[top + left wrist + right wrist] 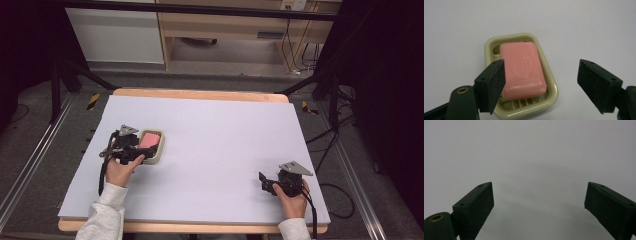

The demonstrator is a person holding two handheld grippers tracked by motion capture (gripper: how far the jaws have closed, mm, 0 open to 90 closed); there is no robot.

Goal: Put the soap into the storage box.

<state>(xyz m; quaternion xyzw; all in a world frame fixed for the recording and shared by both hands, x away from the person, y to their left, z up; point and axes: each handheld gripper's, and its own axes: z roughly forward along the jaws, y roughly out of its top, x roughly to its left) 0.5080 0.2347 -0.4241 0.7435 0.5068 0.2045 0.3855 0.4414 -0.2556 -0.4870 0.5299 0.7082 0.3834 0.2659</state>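
Left gripper (541,86): its two black jaws stand wide apart with nothing clamped between them. The left pad (495,83) hangs in front of the near left corner of the soap (522,68), without pressing on it as far as the left gripper view shows; the right pad stands well clear of the soap, over bare table. The soap is a pink rectangular bar with an oval stamp on its top face. It lies flat in the soap dish (552,85), a pale green tray with rounded corners and drain slots showing at both ends. The dish sits just ahead of the jaws, nearer the left pad than the right.

In the high view the left gripper (134,148) sits just beside the dish (159,150) at the left part of the table (225,130), held by the left hand (120,170), whose sleeve is light grey.

Right gripper (539,205): jaws likewise wide apart and holding nothing, with plain table surface between and beyond the pads. In the high view this gripper (267,184) rests at the near right corner of the table, held by the right hand (292,200), well apart from the soap and dish.
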